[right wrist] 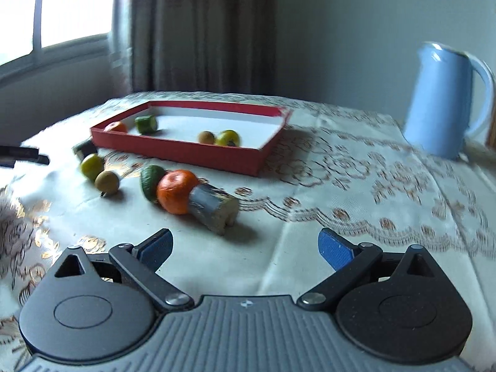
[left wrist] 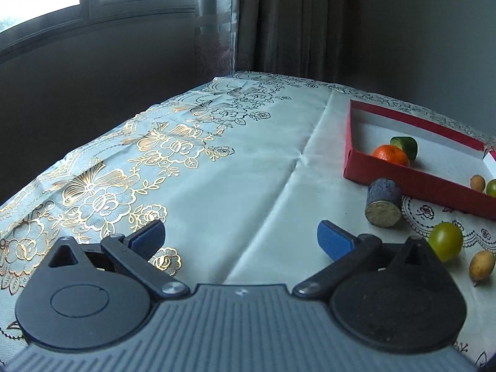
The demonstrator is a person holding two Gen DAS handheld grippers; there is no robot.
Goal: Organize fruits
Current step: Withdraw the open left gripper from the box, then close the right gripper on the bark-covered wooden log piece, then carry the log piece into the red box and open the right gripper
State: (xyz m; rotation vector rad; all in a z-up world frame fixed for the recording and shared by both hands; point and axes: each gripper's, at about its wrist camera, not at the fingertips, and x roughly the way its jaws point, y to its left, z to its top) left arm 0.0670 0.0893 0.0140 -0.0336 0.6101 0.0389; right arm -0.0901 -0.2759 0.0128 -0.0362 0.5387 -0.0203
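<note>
Left gripper (left wrist: pixel 241 241) stands wide apart over bare tablecloth (left wrist: pixel 217 170), nothing between its blue pads (left wrist: pixel 148 238). Right gripper (right wrist: pixel 245 248) is likewise spread and empty, its view slightly blurred. Red tray (right wrist: pixel 186 152) sits toward the far side of the table. Inside it, at the left end, an orange (left wrist: pixel 391 154) rests against the near wall with a green cut piece (left wrist: pixel 404 146) just behind; toward the right end lie a small tan fruit (right wrist: pixel 206 137) and a yellow-green fruit (right wrist: pixel 228 138), side by side. Outside the tray, on the cloth: a dark cylinder (left wrist: pixel 383 207) touching or nearly touching the tray's near wall, a green round fruit (left wrist: pixel 446 241) and a tan oval fruit (left wrist: pixel 481 265) near it. Closer to the right gripper lie a green wedge (right wrist: pixel 151 181), a second orange (right wrist: pixel 176 190) and a grey cut cylinder (right wrist: pixel 214 209), touching in a row. Blue jug (right wrist: pixel 446 99) stands well apart at far right.
</note>
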